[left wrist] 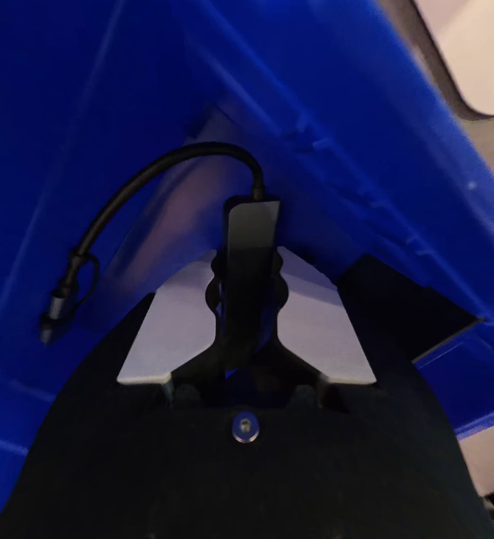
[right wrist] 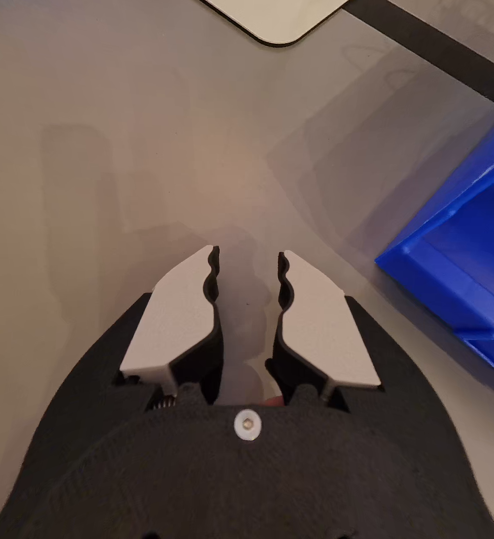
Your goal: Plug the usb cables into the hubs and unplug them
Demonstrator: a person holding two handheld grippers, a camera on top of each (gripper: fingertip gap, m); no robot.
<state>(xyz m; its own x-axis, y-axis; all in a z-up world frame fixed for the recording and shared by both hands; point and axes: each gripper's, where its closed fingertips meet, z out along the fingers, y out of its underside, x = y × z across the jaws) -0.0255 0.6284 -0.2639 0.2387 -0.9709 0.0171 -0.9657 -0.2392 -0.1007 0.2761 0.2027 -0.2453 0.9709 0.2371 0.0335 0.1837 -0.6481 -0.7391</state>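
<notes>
In the left wrist view my left gripper (left wrist: 247, 256) is inside a blue bin (left wrist: 327, 116). Its pads are shut on the sides of a dark grey USB hub (left wrist: 251, 230), which sticks out ahead of the fingertips. The hub's short black cable (left wrist: 158, 166) curves left and down to a metal plug (left wrist: 54, 309) that hangs free against the bin wall. In the right wrist view my right gripper (right wrist: 248, 253) is open and empty above the grey table (right wrist: 123, 145). No loose USB cable shows in either view.
The blue bin's corner (right wrist: 458, 233) is to the right of my right gripper. A white board with a dark rim (right wrist: 275, 20) lies at the far edge. A dark strip (right wrist: 444, 49) runs along the table at the upper right.
</notes>
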